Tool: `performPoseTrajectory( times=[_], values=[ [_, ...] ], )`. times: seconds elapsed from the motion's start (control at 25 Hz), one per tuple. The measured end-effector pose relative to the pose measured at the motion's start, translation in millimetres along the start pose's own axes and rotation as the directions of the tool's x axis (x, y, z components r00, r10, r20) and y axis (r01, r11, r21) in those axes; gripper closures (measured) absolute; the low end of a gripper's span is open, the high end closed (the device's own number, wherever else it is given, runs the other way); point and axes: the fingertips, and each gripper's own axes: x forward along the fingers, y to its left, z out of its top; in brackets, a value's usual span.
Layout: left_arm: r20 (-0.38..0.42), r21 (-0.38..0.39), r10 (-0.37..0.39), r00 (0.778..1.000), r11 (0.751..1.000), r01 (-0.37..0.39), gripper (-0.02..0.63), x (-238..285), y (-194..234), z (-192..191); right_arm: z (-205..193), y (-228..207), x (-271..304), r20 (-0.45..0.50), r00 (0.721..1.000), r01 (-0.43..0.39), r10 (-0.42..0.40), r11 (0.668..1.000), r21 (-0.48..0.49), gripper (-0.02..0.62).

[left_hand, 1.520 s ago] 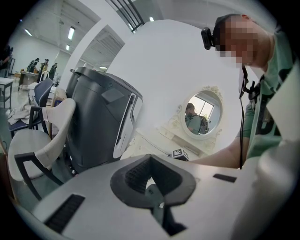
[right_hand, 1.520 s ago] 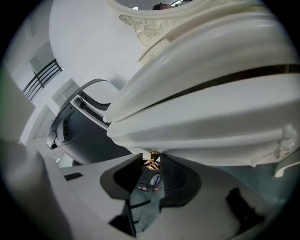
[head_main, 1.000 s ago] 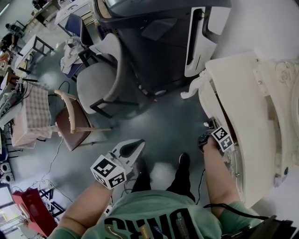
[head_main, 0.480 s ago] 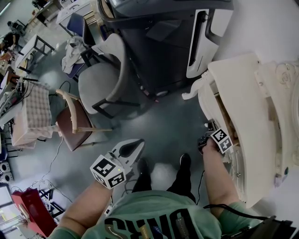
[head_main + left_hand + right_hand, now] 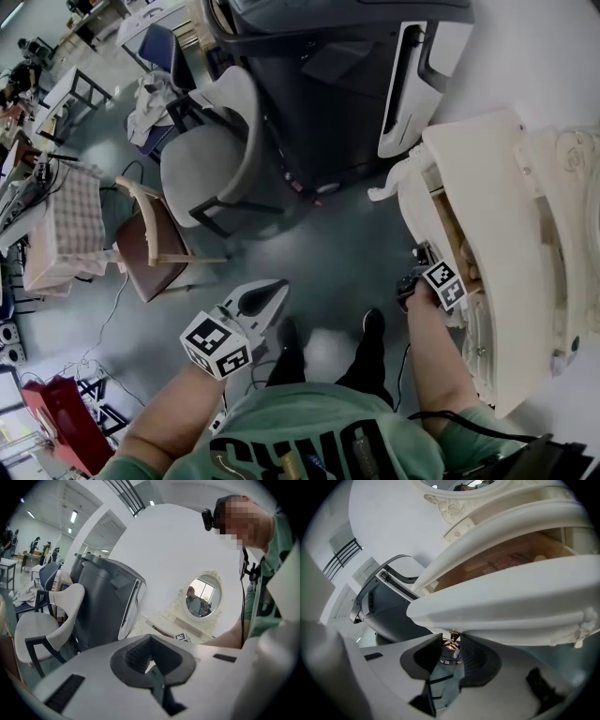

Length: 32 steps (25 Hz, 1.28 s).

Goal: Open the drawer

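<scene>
A white dressing table (image 5: 497, 234) stands at the right of the head view. Its curved drawer front (image 5: 412, 202) stands out a little from the table, and the wooden inside (image 5: 452, 234) shows behind it. My right gripper (image 5: 419, 262) is at that front, low down. In the right gripper view the drawer front (image 5: 511, 606) fills the middle, and the small brass knob (image 5: 453, 638) under it sits between the pads of my right gripper (image 5: 451, 651), which is shut on it. My left gripper (image 5: 272, 292) hangs over the floor, apart from the table, shut and empty (image 5: 149, 657).
A grey upholstered chair (image 5: 202, 159) and a wooden chair (image 5: 150, 244) stand on the floor to the left. A large dark grey machine (image 5: 328, 84) is behind, close to the table's far end. An oval mirror (image 5: 202, 597) tops the table. The person's shoes (image 5: 371, 323) are beside it.
The wooden gap behind the drawer front looks slightly wider than a second ago. Both grippers hold about the same places, with the right one still on the knob.
</scene>
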Motion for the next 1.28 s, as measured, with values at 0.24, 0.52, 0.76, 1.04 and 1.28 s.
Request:
performPoseTrajectory(
  times=[0.24, 0.52, 0.76, 1.04, 1.28],
  values=[
    [0.0, -0.006, 0.0, 1.0, 1.0, 0.0, 0.606, -6, 1, -3, -6, 3, -2, -0.005, 1.0, -0.001, 0.001, 1.0, 0.003, 0.474],
    [0.006, -0.01, 0.001, 1.0, 1.0, -0.001, 0.606, -13, 6, -2, -14, 7, -4, -0.006, 1.0, -0.003, 0.003, 1.0, 0.005, 0.474],
    [0.008, -0.012, 0.004, 1.0, 1.0, -0.004, 0.606, -20, 12, -3, -20, 10, -6, -0.009, 1.0, -0.001, 0.001, 1.0, 0.004, 0.474],
    [0.01, -0.016, -0.006, 1.0, 1.0, 0.006, 0.606, -24, 15, -3, -28, 14, -7, -0.016, 1.0, 0.002, -0.002, 1.0, 0.001, 0.474],
    [0.015, -0.018, -0.001, 1.0, 1.0, 0.001, 0.606, -32, 22, -2, -36, 17, -9, -0.015, 1.0, 0.002, -0.002, 1.0, -0.001, 0.474]
  ],
)
